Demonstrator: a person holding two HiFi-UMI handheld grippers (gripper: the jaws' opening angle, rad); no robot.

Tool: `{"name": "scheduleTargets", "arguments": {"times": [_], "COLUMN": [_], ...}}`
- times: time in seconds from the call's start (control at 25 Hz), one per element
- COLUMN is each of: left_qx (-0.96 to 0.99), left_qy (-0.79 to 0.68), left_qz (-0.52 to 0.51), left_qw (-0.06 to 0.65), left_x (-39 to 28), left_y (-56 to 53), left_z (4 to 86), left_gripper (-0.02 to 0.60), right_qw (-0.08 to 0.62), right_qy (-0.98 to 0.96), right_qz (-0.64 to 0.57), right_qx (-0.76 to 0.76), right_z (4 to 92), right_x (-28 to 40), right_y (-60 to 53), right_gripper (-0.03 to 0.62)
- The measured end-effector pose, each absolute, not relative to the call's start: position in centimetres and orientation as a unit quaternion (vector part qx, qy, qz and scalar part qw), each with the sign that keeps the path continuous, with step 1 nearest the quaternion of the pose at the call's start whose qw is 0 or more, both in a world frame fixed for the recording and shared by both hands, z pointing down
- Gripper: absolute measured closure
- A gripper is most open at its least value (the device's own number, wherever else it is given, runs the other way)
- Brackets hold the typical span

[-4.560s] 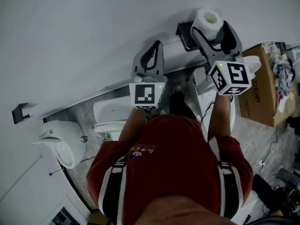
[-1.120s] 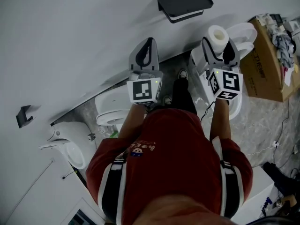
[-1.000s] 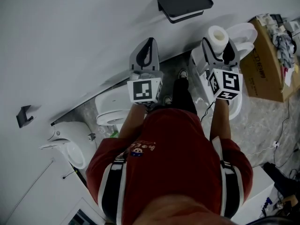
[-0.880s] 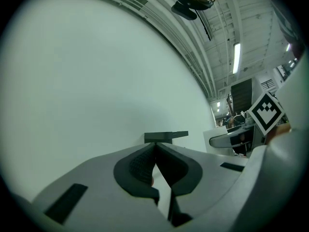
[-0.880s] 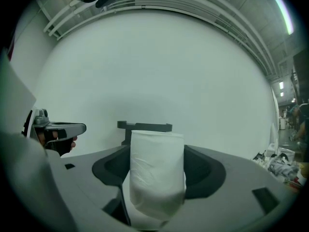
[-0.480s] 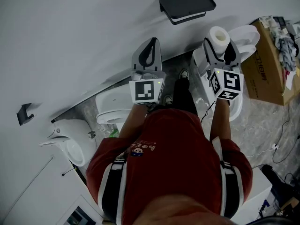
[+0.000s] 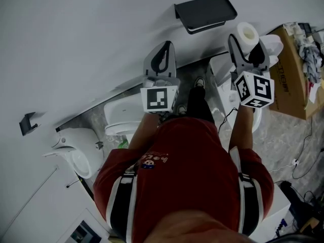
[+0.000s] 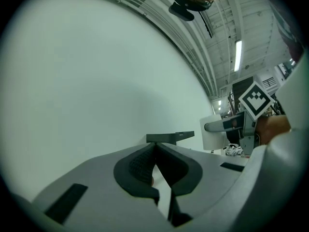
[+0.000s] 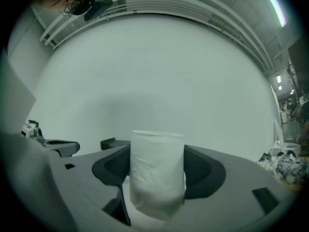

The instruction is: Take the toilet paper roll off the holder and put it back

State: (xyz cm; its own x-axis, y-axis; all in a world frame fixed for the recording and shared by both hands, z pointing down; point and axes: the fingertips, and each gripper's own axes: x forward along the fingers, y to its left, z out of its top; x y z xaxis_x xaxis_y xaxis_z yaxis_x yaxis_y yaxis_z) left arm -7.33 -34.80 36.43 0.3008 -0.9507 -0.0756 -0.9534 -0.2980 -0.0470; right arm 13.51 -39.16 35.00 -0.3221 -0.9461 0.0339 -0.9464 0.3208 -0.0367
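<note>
The white toilet paper roll (image 7: 247, 35) stands upright between the jaws of my right gripper (image 7: 246, 45), which is shut on it; the right gripper view shows the roll (image 9: 157, 170) pinched between both dark pads. The black holder shelf (image 7: 206, 12) hangs on the white wall, up and to the left of the roll, with a gap between them. My left gripper (image 7: 162, 59) is held in front of the wall left of the holder, its jaws shut with nothing between them (image 8: 155, 170). The holder (image 8: 170, 137) shows just beyond its tips.
A person in a red shirt (image 7: 185, 176) fills the lower head view. Below are a white toilet (image 7: 123, 118), a second toilet (image 7: 263, 47) under the right gripper, a urinal (image 7: 75, 158), a cardboard box (image 7: 298, 75) at right and a black wall hook (image 7: 25, 123).
The right gripper with the roll has moved right and slightly up, away from the body. Earlier still, the roll sat at the holder; now it is clear of it. The left gripper barely moved.
</note>
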Motion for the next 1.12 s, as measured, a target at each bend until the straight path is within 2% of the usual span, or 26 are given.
{"name": "scheduleTargets", "arguments": {"times": [0.56, 1.12], "left_qx": [-0.792, -0.782], "left_qy": [0.609, 0.622], "left_qz": [0.04, 0.036], "left_qw": [0.033, 0.008], "left_x": [-8.1, -8.8], "left_y": [-40.4, -41.9], "left_z": [36.3, 37.7], "left_gripper": [0.563, 0.563], "right_qw": [-0.065, -0.052], "right_qy": [-0.84, -0.86], "right_qz": [-0.045, -0.052], "right_qx": [0.537, 0.505], "right_z": [25.2, 26.7], "right_x": [10.8, 7.0], "right_y": [-45.6, -49.4], "right_gripper": [0.269, 0.269]}}
